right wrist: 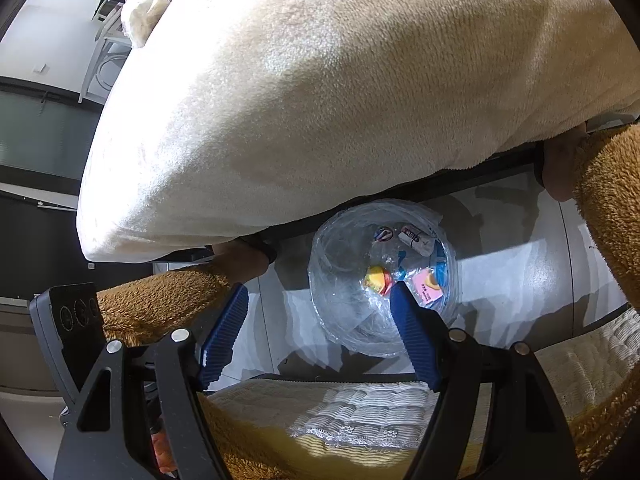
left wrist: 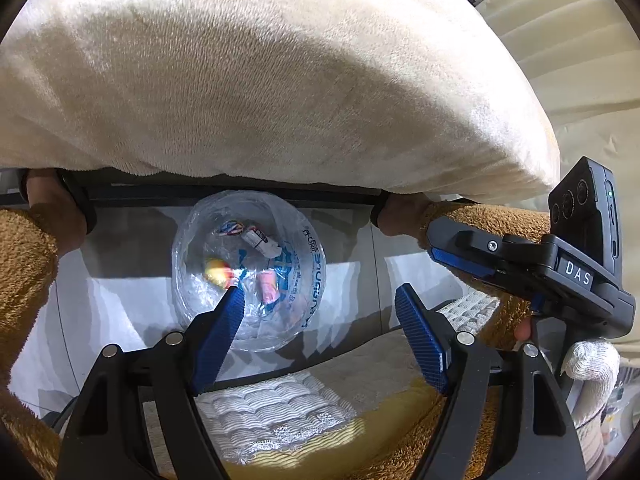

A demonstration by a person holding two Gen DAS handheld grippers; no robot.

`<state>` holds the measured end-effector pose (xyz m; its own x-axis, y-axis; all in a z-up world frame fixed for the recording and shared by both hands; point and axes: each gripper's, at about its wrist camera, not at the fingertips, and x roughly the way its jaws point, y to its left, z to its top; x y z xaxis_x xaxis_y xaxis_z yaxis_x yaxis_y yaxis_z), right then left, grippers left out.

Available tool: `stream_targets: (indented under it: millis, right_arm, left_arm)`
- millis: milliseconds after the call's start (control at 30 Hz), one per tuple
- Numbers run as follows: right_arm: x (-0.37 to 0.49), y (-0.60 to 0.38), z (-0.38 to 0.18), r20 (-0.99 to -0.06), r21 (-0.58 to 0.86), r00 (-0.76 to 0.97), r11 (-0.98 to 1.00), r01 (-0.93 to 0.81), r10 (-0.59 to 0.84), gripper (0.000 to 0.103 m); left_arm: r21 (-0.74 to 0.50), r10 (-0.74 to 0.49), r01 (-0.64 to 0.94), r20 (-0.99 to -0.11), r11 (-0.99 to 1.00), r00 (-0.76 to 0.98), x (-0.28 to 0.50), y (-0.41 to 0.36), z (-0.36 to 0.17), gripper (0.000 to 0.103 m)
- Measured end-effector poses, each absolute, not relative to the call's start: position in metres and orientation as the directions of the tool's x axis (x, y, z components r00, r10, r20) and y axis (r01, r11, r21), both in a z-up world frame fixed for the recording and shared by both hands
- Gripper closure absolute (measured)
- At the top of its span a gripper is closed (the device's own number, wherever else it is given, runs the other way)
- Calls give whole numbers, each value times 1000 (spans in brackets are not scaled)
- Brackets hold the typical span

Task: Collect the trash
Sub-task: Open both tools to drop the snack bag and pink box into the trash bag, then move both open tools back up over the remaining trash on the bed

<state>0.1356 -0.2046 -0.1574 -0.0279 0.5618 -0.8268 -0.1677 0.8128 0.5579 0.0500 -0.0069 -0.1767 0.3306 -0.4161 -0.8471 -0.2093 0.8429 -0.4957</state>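
Nearest lies a quilted white cushion [left wrist: 276, 412]. Above it the left gripper [left wrist: 320, 300] has its blue fingers [left wrist: 218, 332] spread wide with nothing between them; the right gripper [right wrist: 320, 300] is likewise spread and empty. Beyond the fingertips, on the pale floor [left wrist: 120, 300], stands a clear plastic-lined bin [left wrist: 248, 264] with wrappers [right wrist: 378, 278] lying in its bottom. Furthest, a cream blanket [left wrist: 260, 80] overhangs the bin's far rim.

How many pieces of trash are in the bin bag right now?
4: striped wrapper and white packet on the far side, yellow-red wrapper in the middle, pink wrapper beside it. Crumpled plastic may hide more.
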Motion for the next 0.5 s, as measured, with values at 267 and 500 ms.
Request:
stream_targets:
  millis: [267,500]
  right_arm:
    - [123,-213,-122,-806,533,117,797,-283,581,30]
    - [116,-224,-85,-743,510,260,774,-376,616,30]
  left_arm:
    - [-437,-355,-111,-833,893,425,38,-13,-141,27]
    - [-385,-306,-42,-790,922,532,34,-10,-97,27]
